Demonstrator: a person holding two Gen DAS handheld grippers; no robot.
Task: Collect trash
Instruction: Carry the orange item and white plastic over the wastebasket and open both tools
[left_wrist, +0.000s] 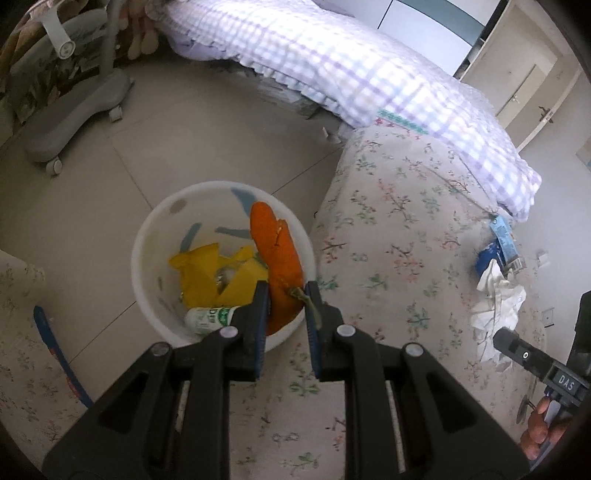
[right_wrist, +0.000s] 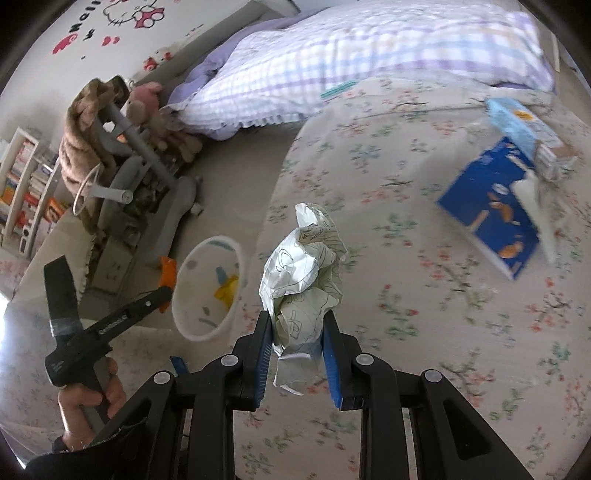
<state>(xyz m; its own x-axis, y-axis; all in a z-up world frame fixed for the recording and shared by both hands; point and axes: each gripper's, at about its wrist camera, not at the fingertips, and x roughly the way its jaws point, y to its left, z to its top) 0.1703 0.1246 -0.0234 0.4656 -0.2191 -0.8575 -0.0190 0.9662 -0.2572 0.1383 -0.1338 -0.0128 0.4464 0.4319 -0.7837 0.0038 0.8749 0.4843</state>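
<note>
**Two pieces of trash in the grippers beside the white bin**

The bed (right_wrist: 424, 302), covered in a pale floral sheet, fills most of both views, with a purple-checked quilt (left_wrist: 369, 74) piled along its far side. On the tiled floor just beside the bed's edge stands a round white bin (left_wrist: 155, 236) with blue marks on its inner wall. Inside it lie crumpled yellow packaging (left_wrist: 207, 273) and a small white bottle with a green label (left_wrist: 207, 317), resting on its side.

The left gripper (left_wrist: 286, 295) is narrowly parted and pinches an orange wrapper (left_wrist: 275, 251) by its lower end. The wrapper is long, smooth and bright orange with a notched edge; its long axis runs away from the fingers and up the picture, its rounded far end over the bin's mouth.

The right gripper (right_wrist: 297, 328) is likewise narrowly parted, clamped on a crumpled wad of white paper (right_wrist: 306, 269) printed with line drawings. The wad stands taller than wide, rising from the fingers over the bed's edge, near the bin.

On the sheet farther right lie a blue box (right_wrist: 491, 218), a light-blue carton (right_wrist: 513, 118) and white crumpled material (left_wrist: 498, 295), close together.
</note>
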